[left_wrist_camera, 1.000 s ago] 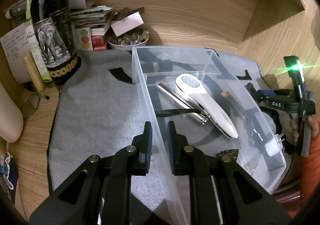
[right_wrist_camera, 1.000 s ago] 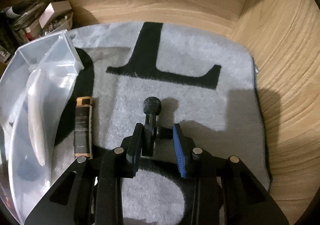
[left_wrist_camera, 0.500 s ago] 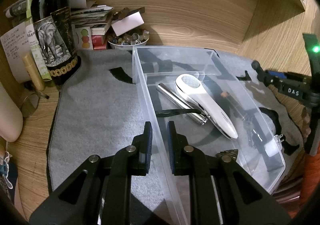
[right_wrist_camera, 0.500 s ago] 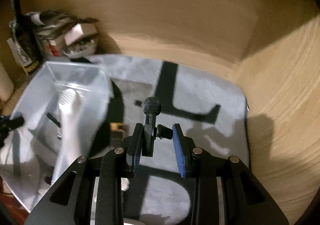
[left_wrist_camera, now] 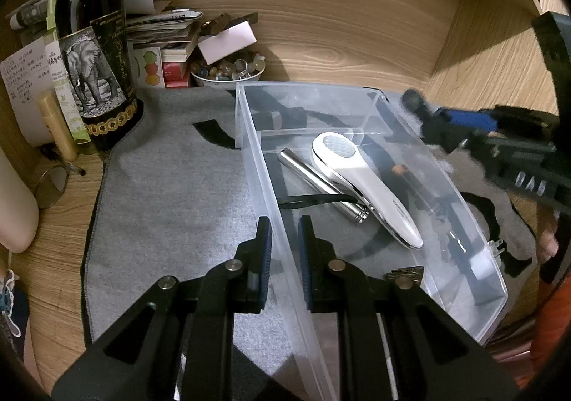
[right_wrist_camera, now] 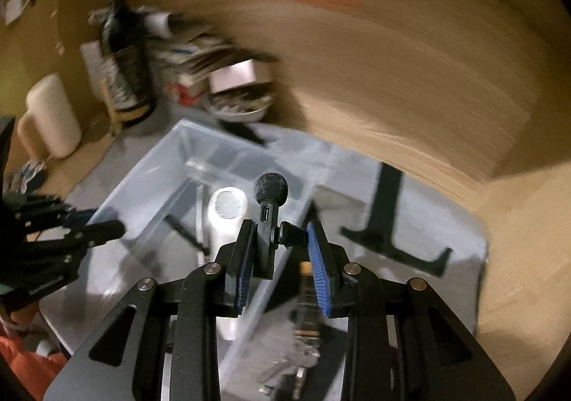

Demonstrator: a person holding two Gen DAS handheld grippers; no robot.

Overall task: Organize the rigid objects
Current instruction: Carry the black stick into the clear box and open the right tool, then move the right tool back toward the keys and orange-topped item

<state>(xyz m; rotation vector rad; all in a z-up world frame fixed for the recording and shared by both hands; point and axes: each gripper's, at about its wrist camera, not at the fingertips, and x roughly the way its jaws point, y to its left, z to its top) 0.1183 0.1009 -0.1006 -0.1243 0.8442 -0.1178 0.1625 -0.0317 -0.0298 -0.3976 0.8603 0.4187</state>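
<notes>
My left gripper is shut on the left wall of a clear plastic bin on the grey mat. Inside the bin lie a white handheld device and a silver metal cylinder. My right gripper is shut on a small black microphone with a foam head and holds it above the bin's right rim. It shows in the left wrist view at the right, over the bin's far side. A brown-capped black tube lies on the mat outside the bin.
A dark wine bottle stands at the back left beside papers, small boxes and a bowl of stones. Wooden walls close the back and right. The grey mat lies on a wooden desk.
My right gripper has lifted the microphone off the mat and swung it left, over the bin. The left gripper and bin have not moved.
</notes>
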